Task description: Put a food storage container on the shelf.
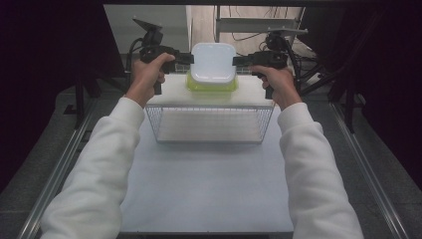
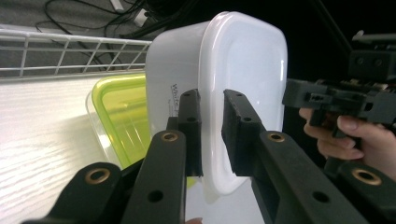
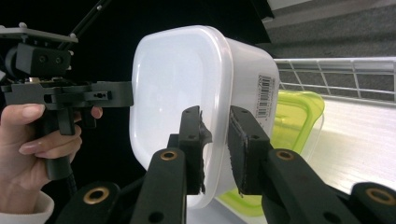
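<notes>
You have the white lidded container [image 1: 213,62] pinched from both sides at once, and that two-sided hold makes sense: it is wide and smooth, so a single grip on one edge would probably let it tip or swing. Your left gripper [image 1: 186,58] is clamped on the container's lid rim at the left, one jaw on the flat lid face and one under the lip, as the left gripper view shows [image 2: 212,133]; your right gripper [image 1: 238,60] mirrors it on the opposite rim [image 3: 217,147], though there the pads look only lightly seated, with a sliver of gap at one side, so I'd treat that grip as the weaker one. The container sits directly above the green-lidded clear container [image 1: 211,84], close over it but whether touching I cannot tell. That lower container rests on the white board [image 1: 174,94] laid across the top of the wire basket [image 1: 209,124], which stands on the white table surface [image 1: 209,184]. The white container is opaque and closed, so its contents are hidden; the green-lidded one is shut too, and nothing shows through its clear wall. The wire basket appears empty beneath the board.
</notes>
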The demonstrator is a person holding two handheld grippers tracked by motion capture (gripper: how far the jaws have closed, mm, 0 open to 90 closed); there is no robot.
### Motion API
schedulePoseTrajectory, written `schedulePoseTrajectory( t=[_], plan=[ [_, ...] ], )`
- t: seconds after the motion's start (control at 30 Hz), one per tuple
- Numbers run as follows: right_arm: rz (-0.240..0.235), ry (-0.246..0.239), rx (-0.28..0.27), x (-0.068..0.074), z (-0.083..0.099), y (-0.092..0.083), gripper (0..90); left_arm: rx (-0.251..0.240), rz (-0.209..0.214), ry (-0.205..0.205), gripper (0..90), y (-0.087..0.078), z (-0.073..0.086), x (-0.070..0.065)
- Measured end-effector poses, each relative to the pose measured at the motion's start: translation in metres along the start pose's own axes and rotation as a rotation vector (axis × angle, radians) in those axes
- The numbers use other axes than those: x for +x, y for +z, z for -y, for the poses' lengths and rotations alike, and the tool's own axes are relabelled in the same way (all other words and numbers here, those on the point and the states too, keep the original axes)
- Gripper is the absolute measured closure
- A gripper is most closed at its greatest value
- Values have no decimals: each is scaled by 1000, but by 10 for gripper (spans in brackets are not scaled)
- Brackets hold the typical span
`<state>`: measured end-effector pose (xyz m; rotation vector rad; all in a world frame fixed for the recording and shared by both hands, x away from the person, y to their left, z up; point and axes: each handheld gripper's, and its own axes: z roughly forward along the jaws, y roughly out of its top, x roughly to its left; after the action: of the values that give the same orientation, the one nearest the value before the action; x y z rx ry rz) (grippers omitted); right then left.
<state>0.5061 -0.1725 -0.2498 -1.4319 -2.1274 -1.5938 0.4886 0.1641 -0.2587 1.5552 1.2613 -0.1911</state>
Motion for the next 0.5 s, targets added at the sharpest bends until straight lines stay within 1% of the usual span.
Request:
schedulePoseTrajectory(
  t=[0.13, 0.23, 0.37, 0.5],
  plan=[
    [-21, 53, -5, -8, -3, 4, 733, -6, 18, -38, 773, 4, -4, 6],
    [-36, 84, -4, -14, -5, 6, 725, -10, 29, -60, 771, 6, -6, 10],
    [-36, 108, -9, -19, -8, 10, 715, -18, 35, -87, 763, 9, -8, 15],
    [-29, 128, -14, -22, -10, 16, 705, -22, 25, -97, 759, 9, -9, 18]
  ],
)
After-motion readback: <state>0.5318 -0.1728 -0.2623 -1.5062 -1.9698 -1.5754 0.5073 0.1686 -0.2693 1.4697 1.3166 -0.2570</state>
